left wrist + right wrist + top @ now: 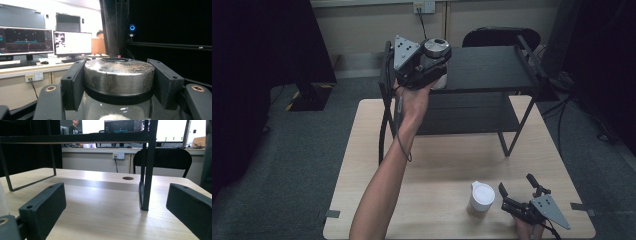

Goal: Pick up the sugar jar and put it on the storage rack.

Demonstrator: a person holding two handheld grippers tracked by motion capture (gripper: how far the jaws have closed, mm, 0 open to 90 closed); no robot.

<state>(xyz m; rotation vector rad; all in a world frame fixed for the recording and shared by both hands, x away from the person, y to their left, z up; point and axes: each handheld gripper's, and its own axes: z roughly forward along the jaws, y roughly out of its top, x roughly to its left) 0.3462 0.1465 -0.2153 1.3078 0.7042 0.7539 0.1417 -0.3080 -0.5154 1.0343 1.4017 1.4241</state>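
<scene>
Up at the back, left tool (435, 70) is raised over the black shelf rack (492, 70), at the left end of its top shelf. Its jaws are clamped on a jar (117, 100), gripping the metal lid (118, 75) from both sides; in the left gripper view both pads press flat against the lid's rim. Jar body below the lid is clear glass with something white inside, partly visible at the bottom edge. In the high view the jar (439, 80) pokes out beyond the tool, just at the shelf's left front corner; cannot tell if its base touches the shelf or hangs above it. Left forearm stretches up from the bottom edge across the table (362, 200).

Right tool (518, 187) sits low at the near right of the table, held by a hand at the bottom edge. Jaws stand wide apart, nothing between them; the right gripper view looks across bare tabletop past the two pads toward the rack's leg (146, 182). A white cup (482, 197) stands upright on the table just left of the right tool, close to its left jaw but apart from it.

Rack stands on the far half of the table, a black chair (499, 37) behind it. Monitors (72, 42) on a desk show in the left gripper view.
</scene>
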